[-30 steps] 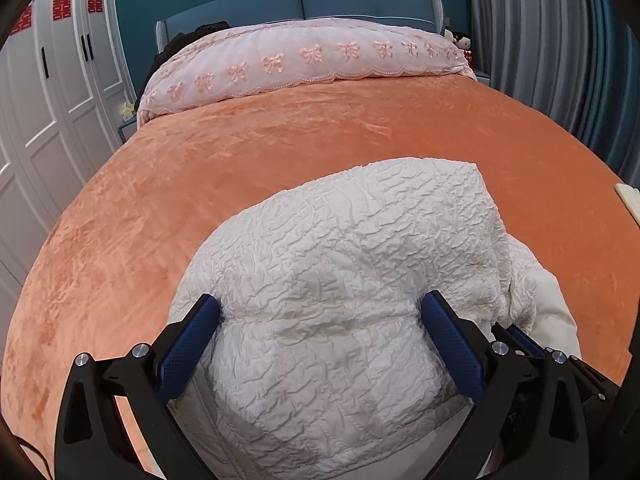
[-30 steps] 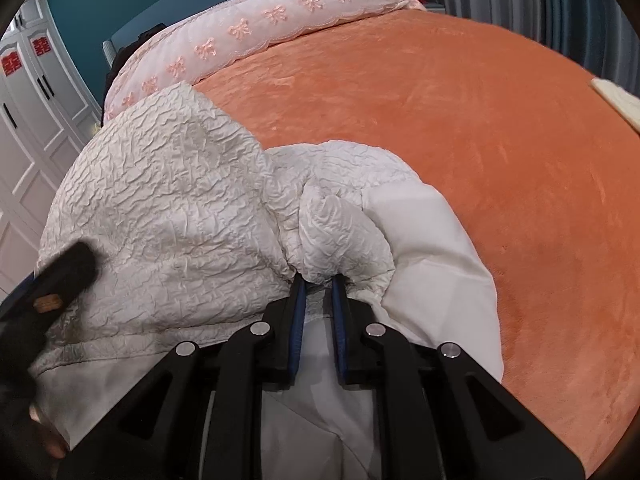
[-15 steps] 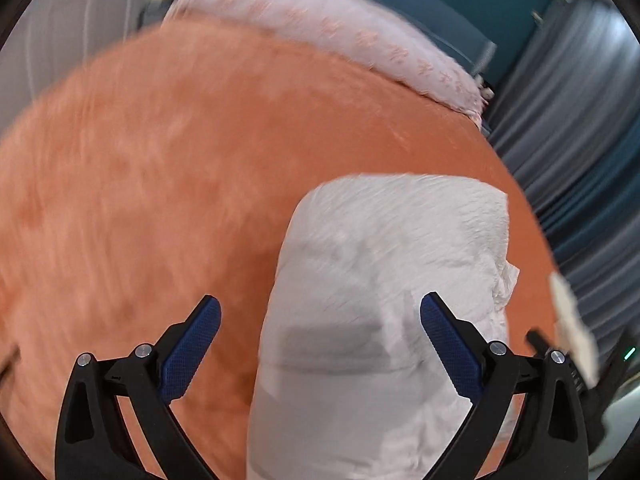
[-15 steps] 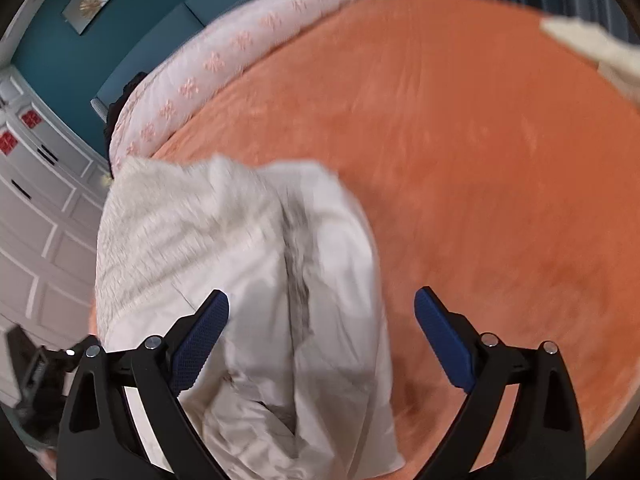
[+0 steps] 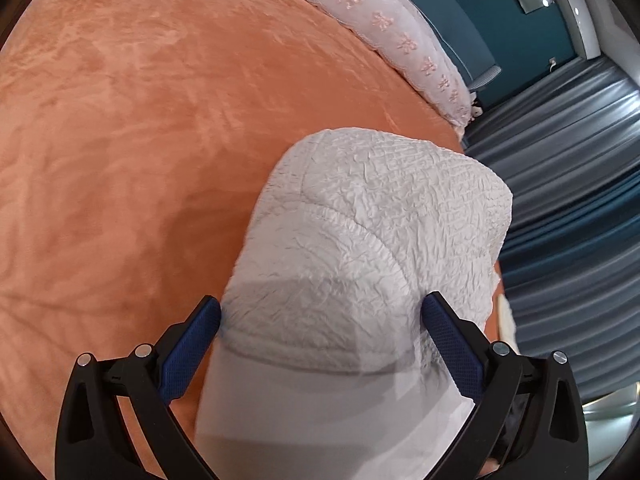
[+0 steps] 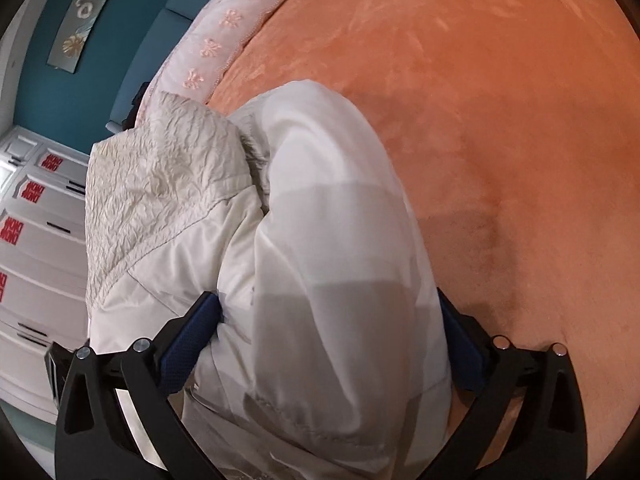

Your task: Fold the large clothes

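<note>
A white garment (image 5: 380,208) lies bundled on the orange bed blanket (image 5: 140,120), its crinkled quilted side up. My left gripper (image 5: 322,302) stands open, its blue pads (image 5: 188,352) straddling the bundle's near end without squeezing it. In the right wrist view the same garment (image 6: 332,184) shows its smooth lining rolled beside the crinkled panel (image 6: 160,168). The right gripper (image 6: 326,298) is wide apart with its jaws still opening. The smooth roll bulges between them and hides most of the right pad.
A pink embroidered quilt (image 5: 384,20) lies along the head of the bed, in front of a teal headboard. Grey curtains (image 5: 568,160) hang past the bed's far side. White wardrobe doors (image 6: 36,240) stand beyond the garment in the right wrist view. Orange blanket (image 6: 500,100) spreads to the right.
The right gripper let go of the garment fold and opened wide around the smooth roll. Both wrist views rolled. The left gripper swung sideways and now straddles the bundle's end again.
</note>
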The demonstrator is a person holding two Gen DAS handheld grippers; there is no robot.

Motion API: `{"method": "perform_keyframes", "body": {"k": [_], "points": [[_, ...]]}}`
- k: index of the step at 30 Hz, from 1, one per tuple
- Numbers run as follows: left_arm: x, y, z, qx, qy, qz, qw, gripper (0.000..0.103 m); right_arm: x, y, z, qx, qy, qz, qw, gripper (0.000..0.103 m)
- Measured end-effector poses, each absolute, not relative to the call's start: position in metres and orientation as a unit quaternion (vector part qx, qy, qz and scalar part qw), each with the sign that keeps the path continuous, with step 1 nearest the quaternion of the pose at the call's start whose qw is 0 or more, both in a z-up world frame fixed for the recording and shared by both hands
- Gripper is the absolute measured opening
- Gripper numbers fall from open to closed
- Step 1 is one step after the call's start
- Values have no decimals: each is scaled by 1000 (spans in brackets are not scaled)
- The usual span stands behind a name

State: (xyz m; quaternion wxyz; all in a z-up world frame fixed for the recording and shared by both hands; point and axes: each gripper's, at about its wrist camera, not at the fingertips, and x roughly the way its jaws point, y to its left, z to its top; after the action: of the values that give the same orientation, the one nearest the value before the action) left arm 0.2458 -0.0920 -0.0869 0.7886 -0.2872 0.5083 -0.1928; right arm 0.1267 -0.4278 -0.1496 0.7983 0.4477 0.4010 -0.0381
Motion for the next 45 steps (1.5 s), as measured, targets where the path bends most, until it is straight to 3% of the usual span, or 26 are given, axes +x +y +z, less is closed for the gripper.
{"method": "perform_keyframes", "body": {"k": [5, 13, 15, 22, 28, 31, 35, 37, 40, 42, 45], "points": [[253, -97, -91, -292, 497, -197, 793, 98, 136, -419, -147, 446, 403, -15, 799, 97], [253, -104, -79, -257, 517, -217, 787, 97, 122, -411, -138, 472, 394, 34, 788, 46], [249, -104, -74, -248, 522, -224, 785, 94, 113, -403, -132, 472, 398, 45, 786, 38], [200, -83, -50, -201, 522, -242, 793, 89, 47, -360, -121, 465, 436, 88, 765, 36], [123, -17, -52, -198, 556, -265, 763, 88, -26, -313, -116, 441, 492, 110, 743, 37], [86, 5, -54, -196, 576, -275, 744, 88, -34, -300, -120, 428, 504, 107, 743, 44], [60, 25, -64, -200, 580, -271, 742, 89, -16, -301, -133, 442, 500, 82, 740, 66], [58, 27, -67, -204, 569, -264, 751, 92, -3, -301, -139, 459, 494, 80, 734, 68], [62, 23, -73, -223, 547, -253, 766, 98, 1, -299, -137, 476, 482, 91, 730, 56], [66, 22, -77, -245, 534, -244, 771, 98, 1, -291, -124, 463, 477, 105, 740, 40], [69, 17, -71, -256, 532, -236, 772, 98, -7, -283, -105, 448, 467, 112, 754, 33]]}}
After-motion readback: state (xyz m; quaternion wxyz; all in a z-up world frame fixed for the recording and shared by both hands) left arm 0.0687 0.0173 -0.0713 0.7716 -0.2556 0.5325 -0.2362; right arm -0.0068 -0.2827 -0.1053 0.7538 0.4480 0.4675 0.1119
